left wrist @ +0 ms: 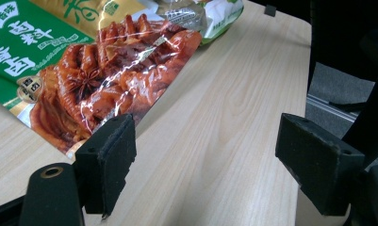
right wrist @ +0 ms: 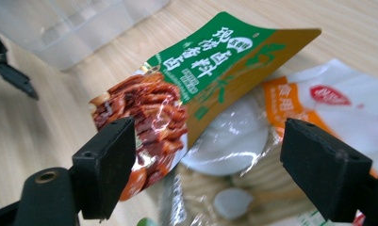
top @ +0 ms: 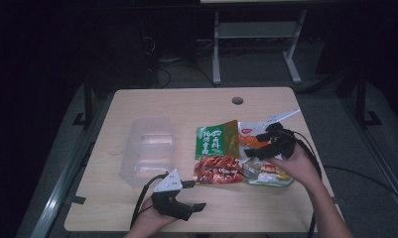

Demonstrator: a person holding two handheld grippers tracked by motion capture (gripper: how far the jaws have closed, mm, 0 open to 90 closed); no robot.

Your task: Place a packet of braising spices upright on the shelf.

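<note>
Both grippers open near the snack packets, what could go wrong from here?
1. The green-and-red packet overlaps the white-and-orange packet; the open right gripper, above both, may pinch two at once.
2. The film looks glossy and crinkled, so it may slip from the jaws.
3. The left gripper is open over bare table beside the packet's corner; closing here would likely grab nothing.

The high view looks forward and down over the dim table (top: 266, 208). Each gripper view looks low and close along its jaws, both sharing, seemingly, the green-and-red packet (left wrist: 102, 80).
</note>
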